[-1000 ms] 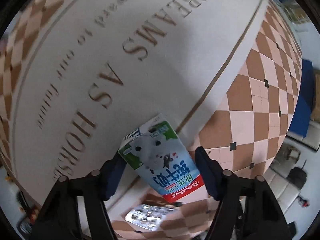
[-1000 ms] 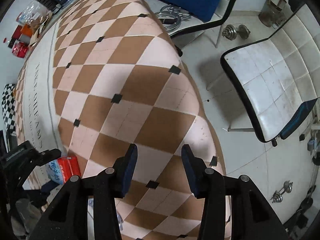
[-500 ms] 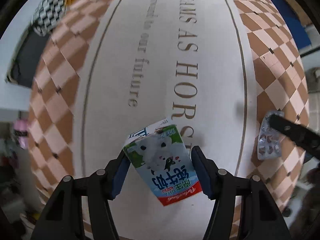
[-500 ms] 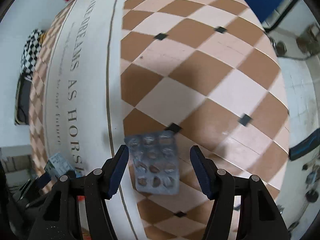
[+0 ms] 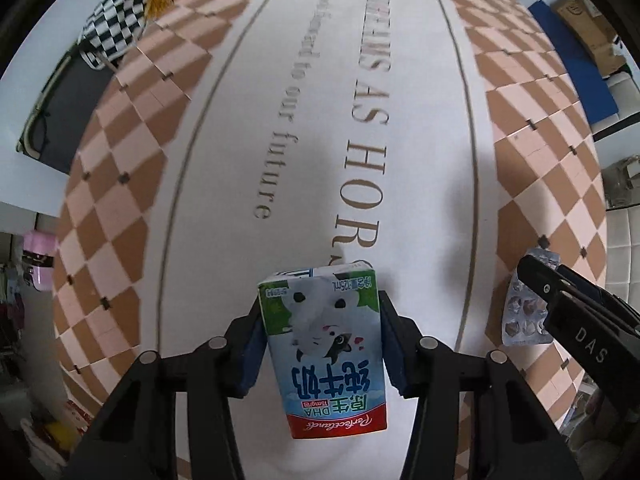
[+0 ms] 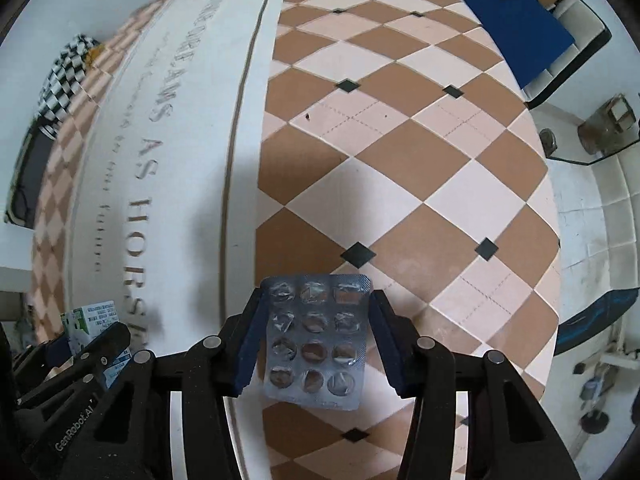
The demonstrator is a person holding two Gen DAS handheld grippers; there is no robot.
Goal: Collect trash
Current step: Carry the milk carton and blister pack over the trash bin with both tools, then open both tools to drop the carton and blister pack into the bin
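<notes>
Bench (image 5: 224, 208), checkered cloth. Left gripper (image 5: 320, 344) just closing, fingers pinching milk carton (image 5: 324, 344) near bench centre. Right gripper (image 6: 316, 340) closing on blister pack (image 6: 316, 340), to its right. Grab step; next, likely lift both, find bin.

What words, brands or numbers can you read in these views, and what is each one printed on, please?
"AS HOR", "to our future": tablecloth; its far words are blurred.
"DHA", "125mL", "Perfectland" (uncertain), Chinese characters: milk carton.
"DAS": right tongs.
"GenRobot.AI": left tongs.
Blister pack: nothing readable.
</notes>
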